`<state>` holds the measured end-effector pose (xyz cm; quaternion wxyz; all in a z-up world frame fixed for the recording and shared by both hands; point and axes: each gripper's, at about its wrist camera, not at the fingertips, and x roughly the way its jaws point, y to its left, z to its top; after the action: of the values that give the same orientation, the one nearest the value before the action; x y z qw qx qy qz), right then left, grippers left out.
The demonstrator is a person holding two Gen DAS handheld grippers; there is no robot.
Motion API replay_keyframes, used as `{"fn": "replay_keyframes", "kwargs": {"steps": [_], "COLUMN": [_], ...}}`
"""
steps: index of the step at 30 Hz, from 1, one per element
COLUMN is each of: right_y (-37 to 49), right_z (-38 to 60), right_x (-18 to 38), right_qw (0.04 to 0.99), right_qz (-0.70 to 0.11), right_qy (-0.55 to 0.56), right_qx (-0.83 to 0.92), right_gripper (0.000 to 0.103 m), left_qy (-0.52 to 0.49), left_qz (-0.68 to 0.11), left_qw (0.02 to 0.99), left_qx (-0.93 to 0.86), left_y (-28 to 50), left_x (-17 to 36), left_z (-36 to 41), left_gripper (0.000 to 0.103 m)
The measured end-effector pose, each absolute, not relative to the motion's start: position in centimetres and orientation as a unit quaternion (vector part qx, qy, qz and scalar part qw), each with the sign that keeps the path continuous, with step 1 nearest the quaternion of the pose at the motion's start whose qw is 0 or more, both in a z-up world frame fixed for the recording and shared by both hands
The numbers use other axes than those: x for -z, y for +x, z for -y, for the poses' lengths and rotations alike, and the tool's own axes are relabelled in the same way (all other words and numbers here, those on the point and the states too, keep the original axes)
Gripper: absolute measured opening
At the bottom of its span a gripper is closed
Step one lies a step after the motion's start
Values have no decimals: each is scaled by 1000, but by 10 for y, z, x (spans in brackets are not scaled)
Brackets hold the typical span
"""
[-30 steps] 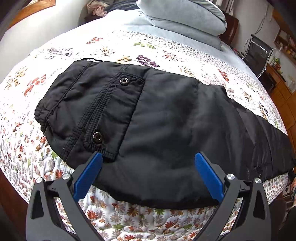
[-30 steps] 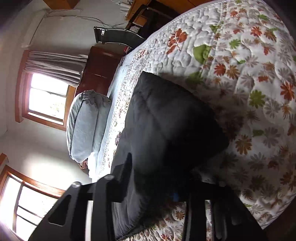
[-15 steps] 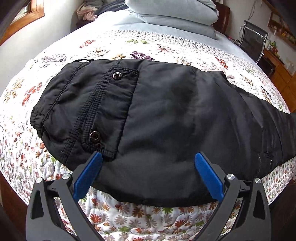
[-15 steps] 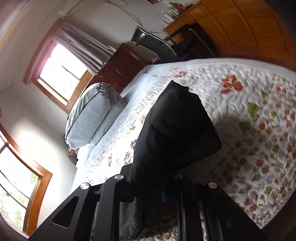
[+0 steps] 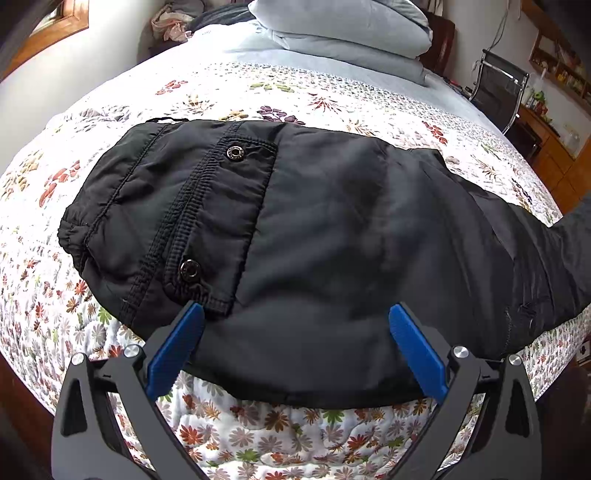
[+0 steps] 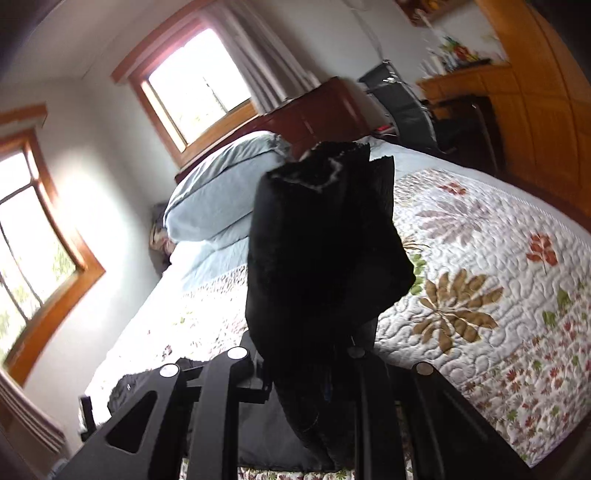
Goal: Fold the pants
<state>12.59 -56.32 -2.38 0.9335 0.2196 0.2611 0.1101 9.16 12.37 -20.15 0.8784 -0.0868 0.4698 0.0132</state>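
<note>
Black pants (image 5: 332, 236) lie folded lengthwise on a floral quilt (image 5: 258, 435), waistband to the left, legs running off to the right. A pocket flap with two snap buttons (image 5: 190, 268) faces up. My left gripper (image 5: 295, 332) is open, its blue fingers (image 5: 177, 343) hovering over the pants' near edge, holding nothing. My right gripper (image 6: 306, 365) is shut on the leg end of the pants (image 6: 325, 251), lifted off the bed so the cuffs point up toward the pillows.
Grey-blue pillows (image 5: 343, 26) are stacked at the head of the bed. A black chair (image 5: 498, 88) and wooden cabinets (image 6: 535, 103) stand at the far side. Windows (image 6: 195, 85) are on the wall. The quilt's near edge drops off below my left gripper.
My right gripper has lifted the leg end up off the quilt and swung it up toward the pillows. My left gripper has stayed open over the near edge, with only a slight shift.
</note>
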Motion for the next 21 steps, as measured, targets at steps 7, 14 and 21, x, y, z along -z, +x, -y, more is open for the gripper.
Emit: {"fn": "replay_keyframes", "kwargs": {"steps": [7, 14, 21], "right_y": [128, 131, 138], "right_z": [496, 439, 384], "right_x": [16, 30, 59], "right_qw": [945, 936, 918], "right_qz": [-282, -314, -359], "right_qy": [113, 46, -24], "right_qx": [-122, -148, -165], "right_gripper": [19, 19, 19], "left_qy": [-112, -139, -161], "left_qz": [-463, -458, -453], "left_qw": [879, 878, 877], "left_qx": [-6, 0, 6], "left_y": [91, 92, 91], "left_x": [201, 199, 198], "left_z": [-130, -136, -142], "left_gripper": [100, 100, 100]}}
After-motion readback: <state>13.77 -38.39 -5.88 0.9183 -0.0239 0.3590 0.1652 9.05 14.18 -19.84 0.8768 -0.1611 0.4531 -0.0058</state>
